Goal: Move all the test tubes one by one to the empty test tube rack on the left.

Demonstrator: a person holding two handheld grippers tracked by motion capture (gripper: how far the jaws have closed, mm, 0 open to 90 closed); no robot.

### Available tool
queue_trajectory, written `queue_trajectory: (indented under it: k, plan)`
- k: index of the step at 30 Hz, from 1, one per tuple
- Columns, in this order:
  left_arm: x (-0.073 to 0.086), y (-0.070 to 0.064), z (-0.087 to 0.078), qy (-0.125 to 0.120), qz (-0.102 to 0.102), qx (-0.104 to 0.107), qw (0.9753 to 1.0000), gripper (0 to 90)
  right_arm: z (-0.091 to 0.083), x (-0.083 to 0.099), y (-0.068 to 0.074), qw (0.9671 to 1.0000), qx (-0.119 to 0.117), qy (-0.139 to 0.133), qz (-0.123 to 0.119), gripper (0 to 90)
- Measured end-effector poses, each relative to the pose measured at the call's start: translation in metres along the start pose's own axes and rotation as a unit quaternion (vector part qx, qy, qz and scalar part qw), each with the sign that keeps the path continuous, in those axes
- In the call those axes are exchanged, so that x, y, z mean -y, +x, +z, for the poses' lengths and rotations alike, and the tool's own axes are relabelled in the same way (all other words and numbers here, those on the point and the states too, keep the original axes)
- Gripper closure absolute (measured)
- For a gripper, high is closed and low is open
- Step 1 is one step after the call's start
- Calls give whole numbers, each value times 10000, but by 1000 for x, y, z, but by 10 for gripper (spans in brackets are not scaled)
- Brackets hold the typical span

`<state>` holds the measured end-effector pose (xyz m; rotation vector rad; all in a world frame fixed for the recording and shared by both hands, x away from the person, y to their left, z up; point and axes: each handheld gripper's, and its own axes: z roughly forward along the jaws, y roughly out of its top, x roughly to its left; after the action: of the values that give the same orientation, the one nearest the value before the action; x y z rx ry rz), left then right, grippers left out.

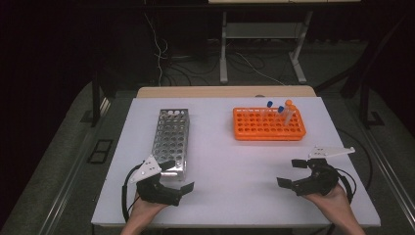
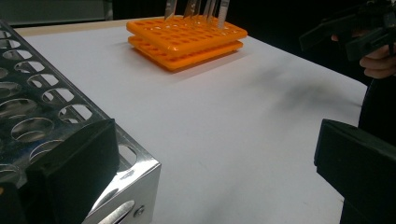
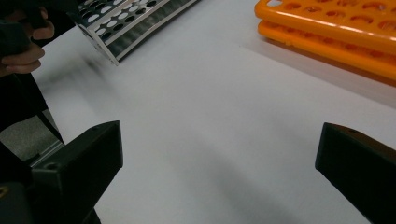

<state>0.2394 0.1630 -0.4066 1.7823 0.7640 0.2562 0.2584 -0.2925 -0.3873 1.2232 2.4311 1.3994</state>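
- Your left tongs (image 1: 177, 175) sit at the near left of the white table (image 1: 230, 161), jaws spread wide and holding nothing.
- One left jaw lies at the near end of the steel rack (image 1: 172, 140), by its corner; the other hangs over bare table to the right of it.
- In the left gripper view that jaw stands against the rack's (image 2: 51, 112) perforated top at the near corner; whether it touches the metal is not clear.
- The steel rack runs lengthwise away from you on the left half of the table, and its round holes look empty.
- Your right tongs (image 1: 292, 172) sit at the near right, also spread wide and empty, with the jaws pointing toward the table's middle.
- In the right gripper view both black jaws frame bare white table, with nothing between them.
- The orange rack (image 1: 268, 124) lies on the far right half of the table, well apart from both tongs and from the steel rack.
- A few tubes (image 1: 286, 113) stand upright in the orange rack near its far right end; two show blue caps and one an orange cap.
- In the left gripper view those tubes (image 2: 223, 10) rise from the rack's (image 2: 187, 39) far edge, their tops cut off by the frame.
- The right gripper view shows the orange rack (image 3: 327, 35) at upper right and the steel rack (image 3: 126, 25) at upper left.
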Motion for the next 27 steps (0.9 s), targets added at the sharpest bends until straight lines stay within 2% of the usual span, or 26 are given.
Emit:
queue_trajectory:
  k: [13, 27]
  plan:
    - [0, -1, 1, 32, 7, 13, 10000, 0, 0, -16, -11, 10000, 3, 96, 22, 3]
    - [0, 0, 0, -24, -43, 24, 10000, 0, -1, -37, -31, 9997, 120, 188, 27, 3]
